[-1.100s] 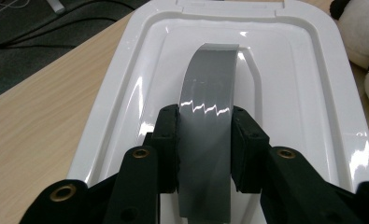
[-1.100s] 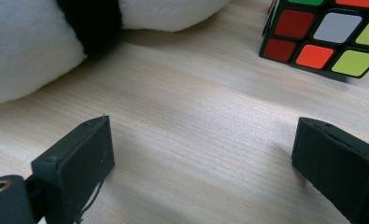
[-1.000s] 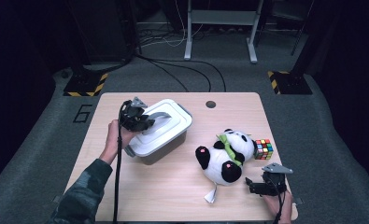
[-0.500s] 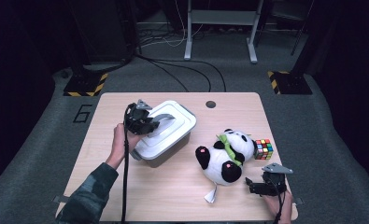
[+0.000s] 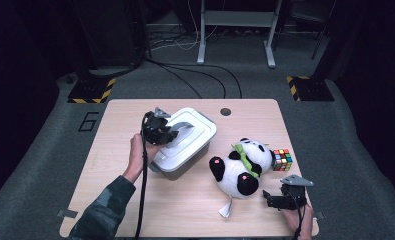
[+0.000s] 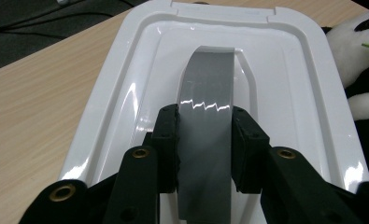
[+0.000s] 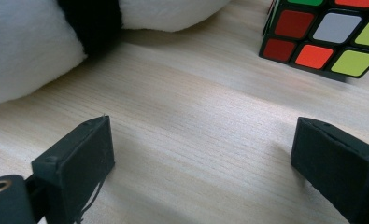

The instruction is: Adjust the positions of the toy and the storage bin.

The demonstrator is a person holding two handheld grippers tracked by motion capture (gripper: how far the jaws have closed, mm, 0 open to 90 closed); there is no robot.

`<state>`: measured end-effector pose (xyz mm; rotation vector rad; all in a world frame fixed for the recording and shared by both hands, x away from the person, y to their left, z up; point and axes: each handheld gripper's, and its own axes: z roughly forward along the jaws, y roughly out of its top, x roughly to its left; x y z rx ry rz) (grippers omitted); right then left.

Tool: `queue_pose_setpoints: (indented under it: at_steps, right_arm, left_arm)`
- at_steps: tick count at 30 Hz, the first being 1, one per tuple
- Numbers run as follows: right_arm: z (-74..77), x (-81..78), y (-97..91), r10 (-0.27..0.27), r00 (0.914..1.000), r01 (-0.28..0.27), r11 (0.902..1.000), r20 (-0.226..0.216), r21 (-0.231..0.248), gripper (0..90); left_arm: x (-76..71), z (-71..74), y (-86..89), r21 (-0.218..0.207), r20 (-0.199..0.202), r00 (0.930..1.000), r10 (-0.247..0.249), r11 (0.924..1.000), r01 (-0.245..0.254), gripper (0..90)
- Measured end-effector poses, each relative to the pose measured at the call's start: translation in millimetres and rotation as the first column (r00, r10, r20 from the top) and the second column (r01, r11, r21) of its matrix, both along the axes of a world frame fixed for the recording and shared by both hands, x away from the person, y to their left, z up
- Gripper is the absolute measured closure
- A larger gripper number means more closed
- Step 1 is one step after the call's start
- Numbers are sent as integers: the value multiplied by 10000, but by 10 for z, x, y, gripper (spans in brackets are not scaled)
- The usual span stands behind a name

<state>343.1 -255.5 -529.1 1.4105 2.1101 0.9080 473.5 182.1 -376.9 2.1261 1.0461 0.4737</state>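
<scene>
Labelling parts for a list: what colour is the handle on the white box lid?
Grey; the handle shows best in the left gripper view.

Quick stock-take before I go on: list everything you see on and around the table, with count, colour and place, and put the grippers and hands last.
storage box: one, white lid on a grey body, left-centre of the table
handle: one, grey, on the box lid
panda plush: one, black and white with a green bow, lying right of the box
puzzle cube: one, multicoloured, right of the panda
table: one, light wood, with a dark round hole at the far edge
stand feet: two, black with yellow stripes, on the floor beyond the table
left gripper: one, black, shut on the handle
right gripper: one, black, open over bare table near the cube
hands: two, at the near edge
</scene>
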Motion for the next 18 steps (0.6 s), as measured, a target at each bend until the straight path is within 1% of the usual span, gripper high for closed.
queue_pose_setpoints:
  at_steps: [4,5,7,8,9,10,11,12,14,18]
  right_arm:
    - [0,-1,1,-18,10000,18,10000,0,13,53]
    - [-1,0,1,-5,10000,5,10000,15,2,53]
    - [0,0,1,-4,10000,4,10000,9,1,53]
    - [-1,0,0,2,10000,-2,10000,18,-4,53]
    - [0,-1,2,-16,10000,16,10000,-2,11,53]
    - [0,0,1,-8,10000,8,10000,9,3,53]
    - [0,-1,2,-15,10000,15,10000,-1,11,53]
    - [-1,0,0,3,10000,-3,10000,19,-3,53]
    - [0,-1,0,-4,10000,4,10000,6,-11,54]
    - [0,0,1,0,10000,0,10000,15,-10,54]
  left_arm:
    - [-1,0,-58,-15,-20,10000,6,10000,-6,673]
    - [1,-4,-73,-89,-4,10000,24,10000,-25,673]
    - [2,-3,-99,-95,-41,10000,-4,10000,4,673]
    - [2,-5,-118,-191,-85,9999,59,9998,-61,672]
    - [3,-4,-128,-148,-79,10000,-1,9999,0,672]
    - [-1,-5,-149,-222,-91,9999,85,9997,-87,672]
    - [-2,-9,-162,-251,-93,10000,21,9997,-23,672]
    - [-6,-12,-183,-310,-85,9999,81,9995,-84,672]
    - [-6,-11,-209,-281,-106,9999,15,9996,-18,672]
    - [-1,-17,-272,-379,-76,10000,42,9993,-45,672]
